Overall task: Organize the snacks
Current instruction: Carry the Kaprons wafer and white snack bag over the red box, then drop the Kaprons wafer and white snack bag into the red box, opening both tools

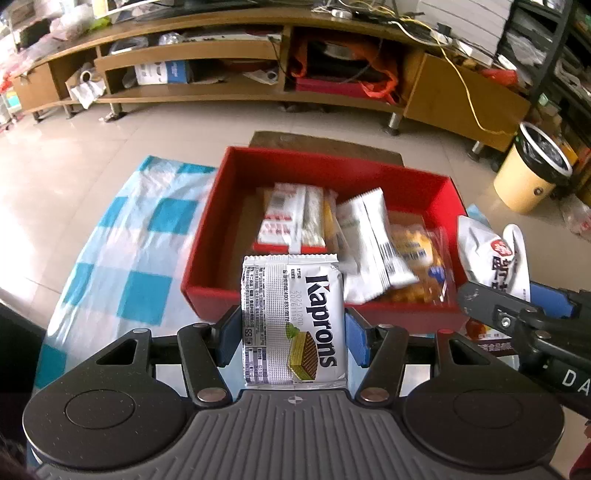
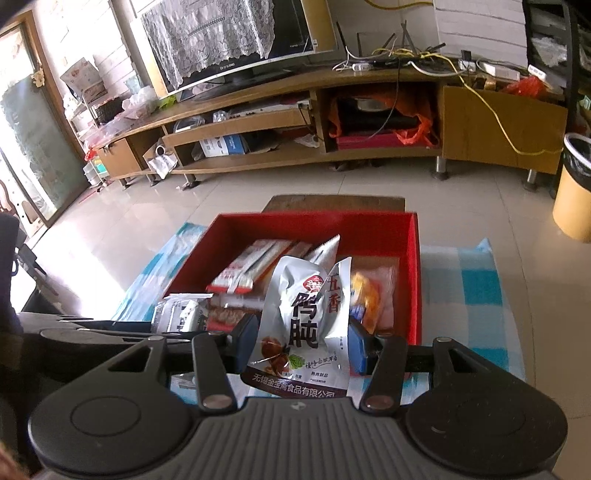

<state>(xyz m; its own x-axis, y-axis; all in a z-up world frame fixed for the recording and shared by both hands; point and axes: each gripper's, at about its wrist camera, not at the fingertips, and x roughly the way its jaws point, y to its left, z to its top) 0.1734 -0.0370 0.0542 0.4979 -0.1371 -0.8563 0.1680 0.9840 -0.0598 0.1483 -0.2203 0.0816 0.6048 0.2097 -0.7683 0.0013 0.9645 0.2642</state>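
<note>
Here, near end first: the left gripper (image 1: 293, 332) has its jaws clamped on a silver wafer packet (image 1: 293, 325), blue pads pressed against both long edges, the packet standing upright between them with the "Kaprons" lettering running lengthwise. Just beyond the jaw tips sits the red box (image 1: 207, 236), open-topped, on a blue-and-white checked cloth (image 1: 140, 251). Inside the box, ahead of the packet: a red-and-white flat pack (image 1: 288, 218) toward the far left, a white pouch (image 1: 373, 243) lying tilted in the middle, an orange snack bag (image 1: 417, 258) to the right of it. To the right of the left jaws, the right gripper's black finger shows, with a white pouch above it.

The right gripper (image 2: 303, 341) holds a silver meat-snack pouch (image 2: 303, 321) between its pads, jaws closed on the pouch's lower half, its top crumpled and leaning toward the box. Left of these jaws, the other gripper's wafer packet (image 2: 177, 314) is partly visible, blurred. Past the pouch, the red box wall (image 2: 413, 280) and contents are in view.

Farther off: tiled floor (image 2: 229, 210), a low wooden TV cabinet (image 2: 498, 129) with cluttered shelves, a screen draped in lace (image 2: 221, 33), a yellow bin (image 2: 572, 199) at right.
</note>
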